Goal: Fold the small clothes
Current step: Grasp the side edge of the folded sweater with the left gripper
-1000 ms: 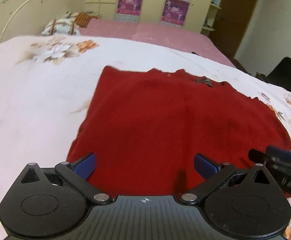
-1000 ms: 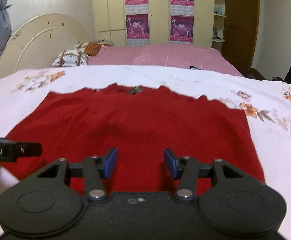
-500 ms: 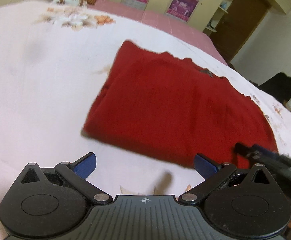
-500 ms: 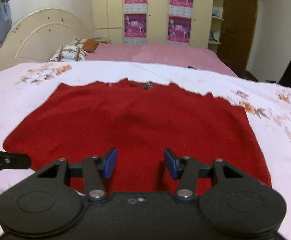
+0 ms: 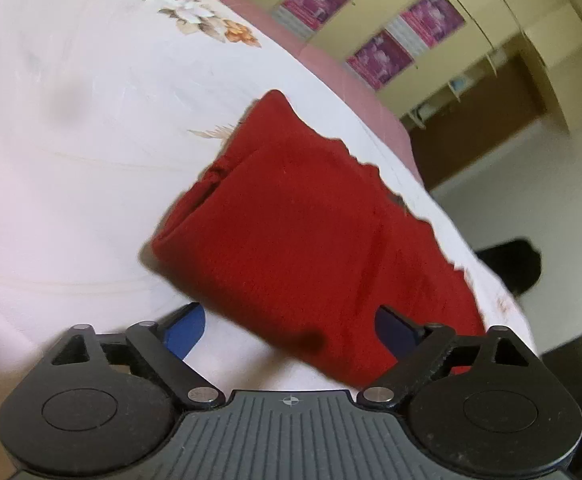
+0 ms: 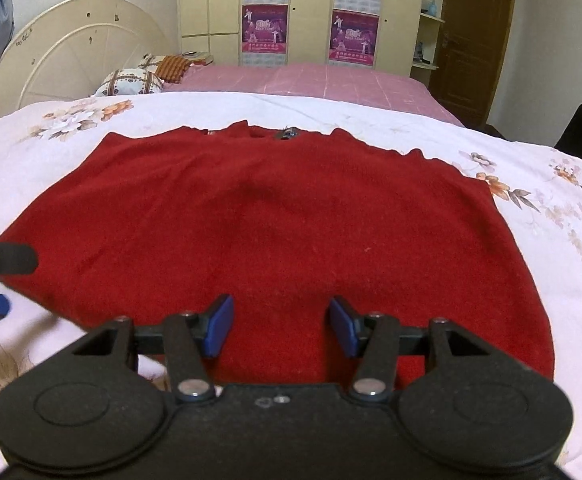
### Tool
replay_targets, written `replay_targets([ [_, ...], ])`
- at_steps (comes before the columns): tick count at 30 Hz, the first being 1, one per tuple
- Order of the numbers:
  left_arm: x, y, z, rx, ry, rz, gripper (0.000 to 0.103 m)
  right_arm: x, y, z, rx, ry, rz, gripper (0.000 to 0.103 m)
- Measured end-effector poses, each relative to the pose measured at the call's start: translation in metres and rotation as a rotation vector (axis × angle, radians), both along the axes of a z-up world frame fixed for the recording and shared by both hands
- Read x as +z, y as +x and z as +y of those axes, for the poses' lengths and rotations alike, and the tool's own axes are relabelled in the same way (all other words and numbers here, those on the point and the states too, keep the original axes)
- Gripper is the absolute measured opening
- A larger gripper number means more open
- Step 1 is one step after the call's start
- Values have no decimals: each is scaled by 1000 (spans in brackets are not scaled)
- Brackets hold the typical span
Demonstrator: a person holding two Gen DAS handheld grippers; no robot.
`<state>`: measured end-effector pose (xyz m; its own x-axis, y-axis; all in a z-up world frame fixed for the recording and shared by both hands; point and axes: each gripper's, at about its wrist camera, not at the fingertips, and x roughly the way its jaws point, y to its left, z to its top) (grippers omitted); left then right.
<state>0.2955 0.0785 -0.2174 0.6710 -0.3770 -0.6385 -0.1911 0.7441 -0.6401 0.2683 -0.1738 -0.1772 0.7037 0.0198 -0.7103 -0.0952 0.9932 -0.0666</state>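
Both jaws stand wide open and hold nothing: the left gripper is by the near left corner of the red sweater, the right gripper over its near edge. One sweater lies flat on the floral bedsheet, already folded to a rectangle. I judge the next fold is in preparation; it needs each gripper to pinch a near corner. Two pillows lie near the headboard.

Red knit sweater, folded into a broad rectangle and lying flat on the floral bedspread. Its neckline, bearing a small dark tag, faces the far side; the left wrist view shows layered folds at its left edge.
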Motion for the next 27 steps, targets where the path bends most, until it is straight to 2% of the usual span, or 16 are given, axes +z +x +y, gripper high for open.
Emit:
replay_targets([
  [5, -10, 14, -1, 42, -74, -33, 91, 3, -1, -5, -3, 25, -12, 52],
  [10, -16, 35, -3, 77, -113, -59, 90, 10, 5, -7, -7, 56, -51, 52],
  [11, -17, 39, -5, 83, -114, -68, 87, 12, 8, -6, -9, 58, -61, 52],
  [12, -18, 43, -6, 90, -112, -71, 76, 14, 12, -5, -12, 59, -72, 52],
  [13, -20, 47, -7, 100, -114, -70, 72, 15, 17, -5, -15, 60, -80, 52],
  [14, -23, 49, -5, 111, -123, -69, 63, 15, 22, -4, -16, 59, -85, 52],
  [15, -25, 51, -3, 124, -130, -66, 52, 16, 27, -4, -17, 56, -88, 51],
  [18, -31, 55, 2, 142, -138, -49, 33, 18, 42, -3, -19, 49, -107, 51],
  [20, -34, 56, 5, 150, -145, -44, 26, 19, 53, 0, -19, 27, -127, 51],
  [22, -33, 56, 4, 151, -137, -51, 24, 12, 62, 2, -34, -8, -129, 51],
  [24, -31, 57, 1, 141, -121, -64, 17, -10, 70, 6, -27, -66, -50, 52],
  [26, -26, 56, -1, 122, -104, -85, 16, -20, 60, 15, 9, -144, -114, 52],
  [27, -21, 55, -1, 107, -87, -102, 12, -22, 58, 18, 11, -165, -128, 52],
])
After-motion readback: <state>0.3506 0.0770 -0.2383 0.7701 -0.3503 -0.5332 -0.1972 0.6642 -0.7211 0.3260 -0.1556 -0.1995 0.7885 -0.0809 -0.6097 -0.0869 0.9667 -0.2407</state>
